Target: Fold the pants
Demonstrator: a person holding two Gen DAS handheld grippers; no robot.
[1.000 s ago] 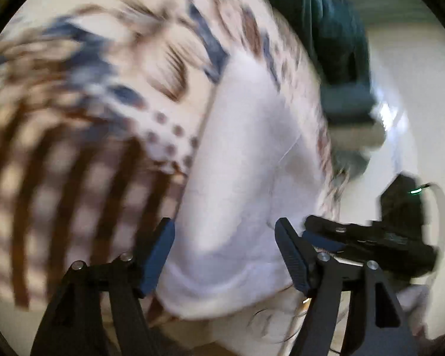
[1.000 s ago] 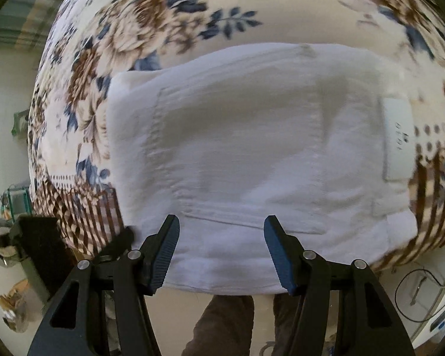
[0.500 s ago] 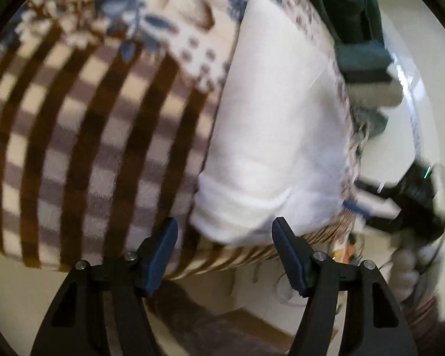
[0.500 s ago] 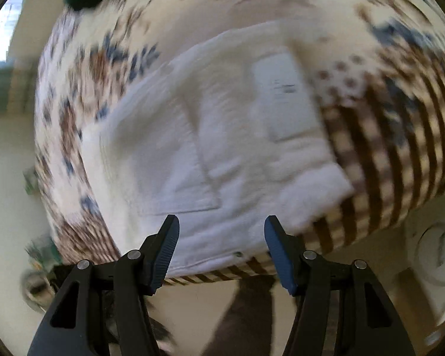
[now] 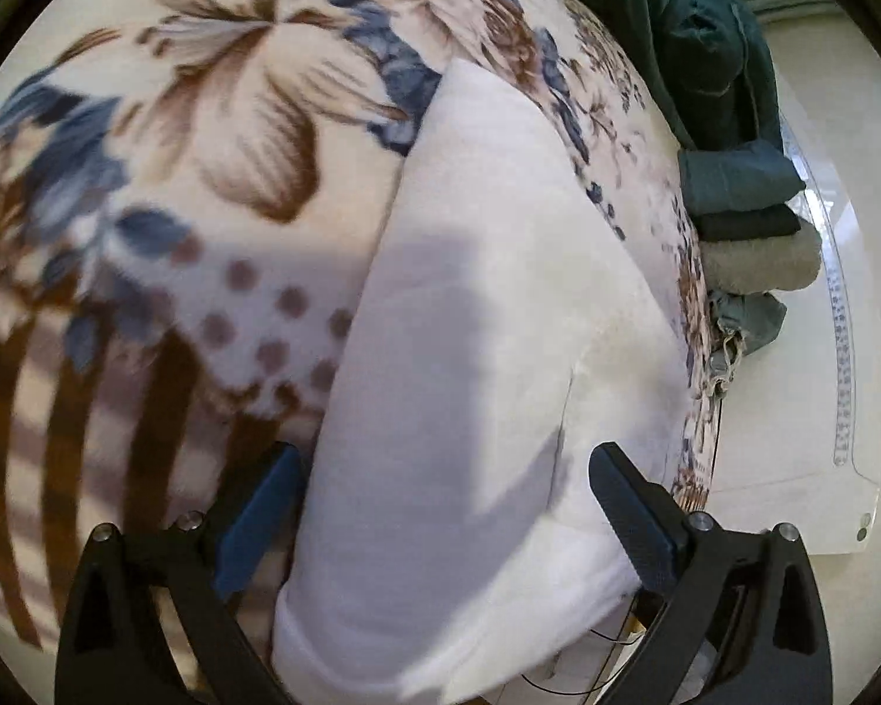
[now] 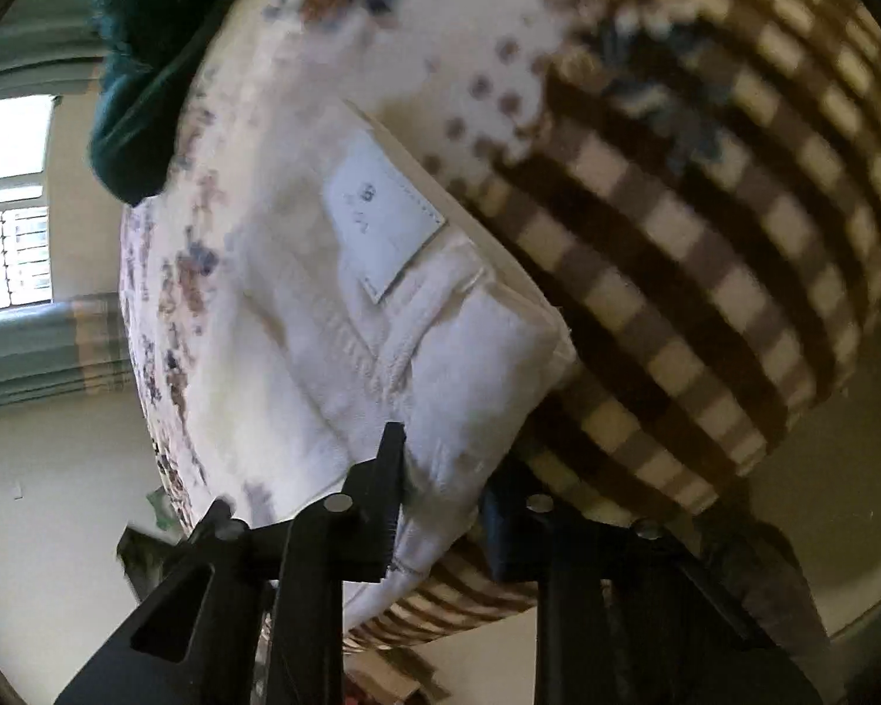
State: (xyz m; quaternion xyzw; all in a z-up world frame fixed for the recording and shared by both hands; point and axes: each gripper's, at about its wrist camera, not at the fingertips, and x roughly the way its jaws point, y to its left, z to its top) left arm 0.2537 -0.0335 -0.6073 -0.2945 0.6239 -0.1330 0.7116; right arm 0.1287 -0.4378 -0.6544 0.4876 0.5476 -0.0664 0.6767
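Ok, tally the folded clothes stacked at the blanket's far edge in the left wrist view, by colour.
Teal: 2
Black: 1
Grey: 1
Total: 4

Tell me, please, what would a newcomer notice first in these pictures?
The folded white pants lie mid-frame on a floral blanket. The left tool stands open astride their near end, and the right tool straddles the corner below the label. A stack of folded clothes sits at the blanket's right edge.
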